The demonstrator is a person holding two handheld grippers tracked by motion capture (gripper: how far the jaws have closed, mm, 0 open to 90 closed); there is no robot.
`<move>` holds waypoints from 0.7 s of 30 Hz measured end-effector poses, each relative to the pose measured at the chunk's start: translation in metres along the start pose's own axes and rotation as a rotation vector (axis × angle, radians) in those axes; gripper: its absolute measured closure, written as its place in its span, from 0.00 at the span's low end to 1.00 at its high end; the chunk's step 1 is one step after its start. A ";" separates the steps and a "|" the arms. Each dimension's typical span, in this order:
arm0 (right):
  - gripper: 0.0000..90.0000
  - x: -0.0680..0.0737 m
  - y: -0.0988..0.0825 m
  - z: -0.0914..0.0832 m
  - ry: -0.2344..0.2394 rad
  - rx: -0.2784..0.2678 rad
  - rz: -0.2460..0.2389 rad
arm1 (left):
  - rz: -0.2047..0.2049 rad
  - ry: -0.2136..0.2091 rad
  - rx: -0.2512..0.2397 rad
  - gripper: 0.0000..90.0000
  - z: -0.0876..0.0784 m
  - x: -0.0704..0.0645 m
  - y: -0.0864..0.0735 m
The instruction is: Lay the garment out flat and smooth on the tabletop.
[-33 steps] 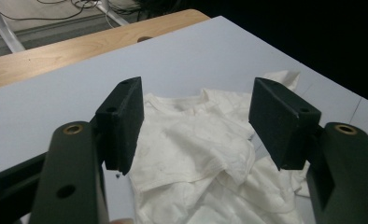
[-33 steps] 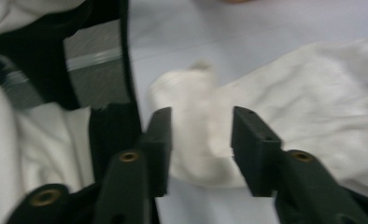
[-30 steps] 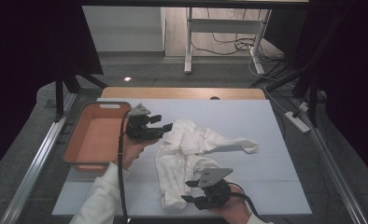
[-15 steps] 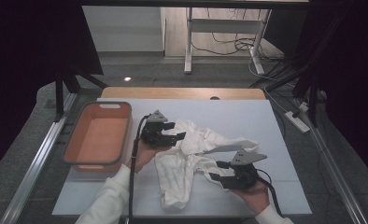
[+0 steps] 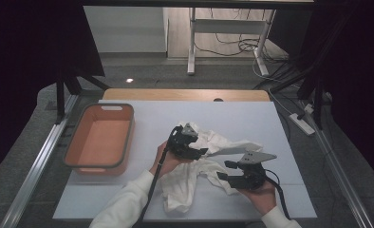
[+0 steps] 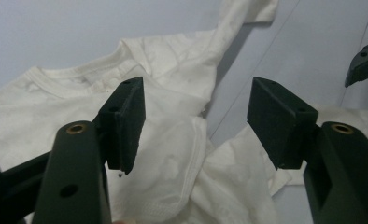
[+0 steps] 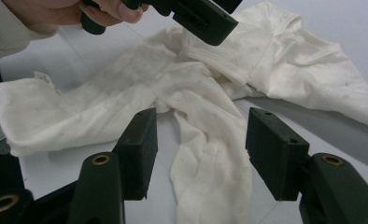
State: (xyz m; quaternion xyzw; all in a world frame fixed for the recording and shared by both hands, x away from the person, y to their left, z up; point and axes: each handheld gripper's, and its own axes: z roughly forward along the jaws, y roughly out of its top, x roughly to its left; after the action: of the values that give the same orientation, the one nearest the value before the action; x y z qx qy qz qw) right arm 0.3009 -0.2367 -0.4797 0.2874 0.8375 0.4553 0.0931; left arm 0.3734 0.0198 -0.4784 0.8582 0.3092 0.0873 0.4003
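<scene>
1. My left gripper [image 5: 201, 151] hangs over the white shirt [image 5: 190, 185], jaws parted, nothing pinched. The shirt lies crumpled on the table [image 5: 251, 118], right of the orange bin [image 5: 99, 142].
2. My right gripper [image 5: 225, 170], at the shirt's right edge, has just been widening its jaws; no cloth is between them.
3. Risk: closing on a bunched fold could grab several layers, so the shirt would drag instead of spreading.
4. Count: one shirt, one bin, two grippers.
</scene>
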 end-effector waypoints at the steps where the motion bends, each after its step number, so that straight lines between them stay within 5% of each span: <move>1: 0.49 -0.001 -0.001 0.000 0.000 0.002 0.002 | -0.001 0.002 0.007 0.41 0.002 0.000 -0.001; 14: 0.47 -0.001 -0.003 0.006 0.001 0.020 0.005 | 0.010 0.018 0.112 0.47 0.026 0.003 -0.011; 21: 0.46 -0.001 -0.003 0.006 0.000 0.019 0.002 | 0.013 0.059 0.131 0.86 0.030 0.008 -0.018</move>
State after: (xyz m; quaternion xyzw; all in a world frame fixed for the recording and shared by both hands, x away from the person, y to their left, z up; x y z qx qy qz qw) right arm 0.3030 -0.2341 -0.4856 0.2891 0.8416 0.4473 0.0901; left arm 0.3831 0.0142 -0.5124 0.8817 0.3204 0.0945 0.3333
